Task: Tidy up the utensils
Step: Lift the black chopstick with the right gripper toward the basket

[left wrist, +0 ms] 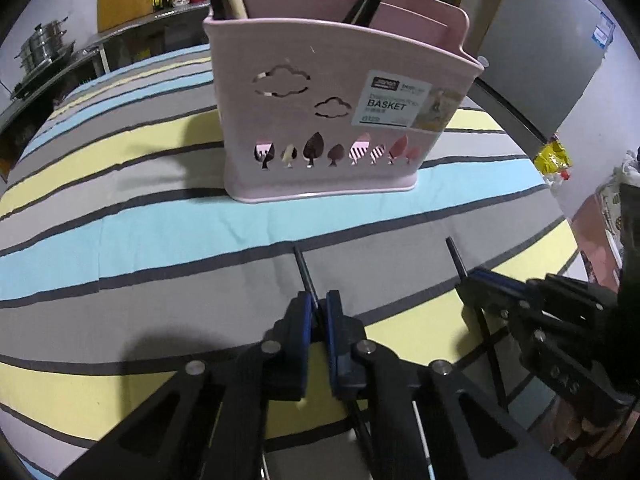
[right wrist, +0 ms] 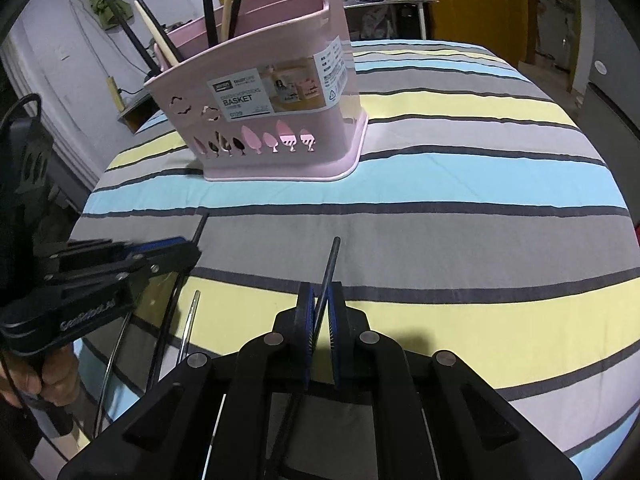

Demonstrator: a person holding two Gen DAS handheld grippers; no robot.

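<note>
Both tools (left wrist: 318, 312) (right wrist: 320, 308) tilt down, gripping chopsticks (left wrist: 304, 268) (right wrist: 330, 264).

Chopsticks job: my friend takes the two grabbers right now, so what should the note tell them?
Left gripper: shut on a black chopstick that lies low over the striped cloth.
Right gripper: shut on another black chopstick, its tip pointing toward the basket.
Pink basket: stands upright on the cloth ahead of both grippers, apart from them.
Done: several black and pale sticks already stand in the basket.
Left: put both held chopsticks into the basket. A thin metal-tipped stick lies on the cloth near the left gripper and seems to need picking up too.
</note>
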